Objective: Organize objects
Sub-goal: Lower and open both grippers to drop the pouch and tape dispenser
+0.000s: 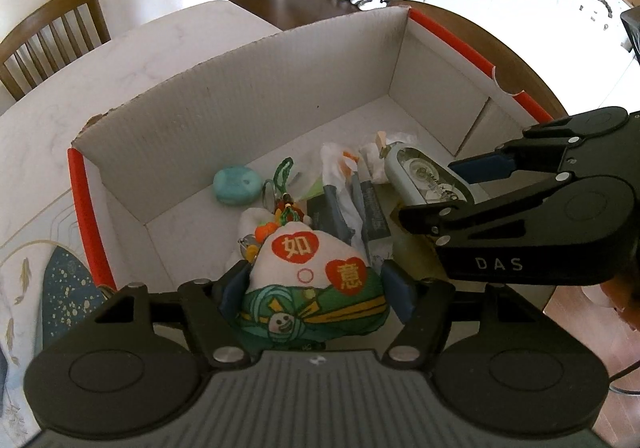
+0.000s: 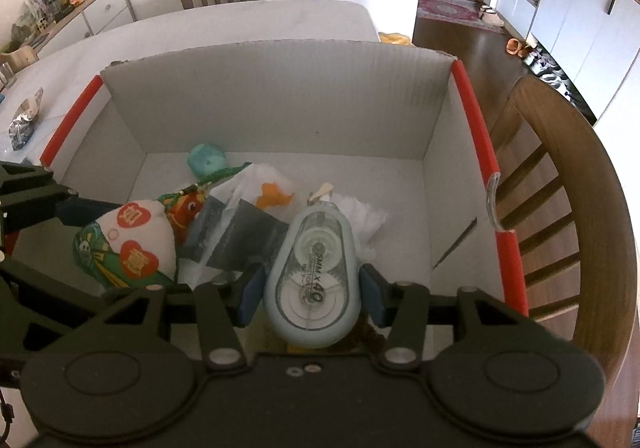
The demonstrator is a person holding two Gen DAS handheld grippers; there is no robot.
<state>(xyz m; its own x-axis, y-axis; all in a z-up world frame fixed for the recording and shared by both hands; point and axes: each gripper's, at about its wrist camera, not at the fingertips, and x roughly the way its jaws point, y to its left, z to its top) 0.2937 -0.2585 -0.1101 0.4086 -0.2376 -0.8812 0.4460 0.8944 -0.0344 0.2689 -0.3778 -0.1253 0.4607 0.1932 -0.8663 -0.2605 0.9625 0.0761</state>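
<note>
A white cardboard box (image 1: 248,103) with red edge strips stands on the table; it also shows in the right wrist view (image 2: 280,99). My left gripper (image 1: 316,288) is shut on a white and green cloth pouch (image 1: 316,272) with red hearts, held over the box's near end. My right gripper (image 2: 310,288) is shut on a pale blue correction tape dispenser (image 2: 310,268), held over the box. Each gripper shows in the other's view: the right gripper (image 1: 452,187) with the dispenser (image 1: 424,175), and the pouch (image 2: 128,244) held by the left one.
Inside the box lie a teal round case (image 1: 234,185), keys with a green cord (image 1: 280,187), clear plastic bags with dark cards (image 2: 240,224), orange bits and white tissue (image 2: 360,219). Wooden chairs (image 2: 560,183) stand around the table. A foil wrapper (image 2: 24,119) lies left of the box.
</note>
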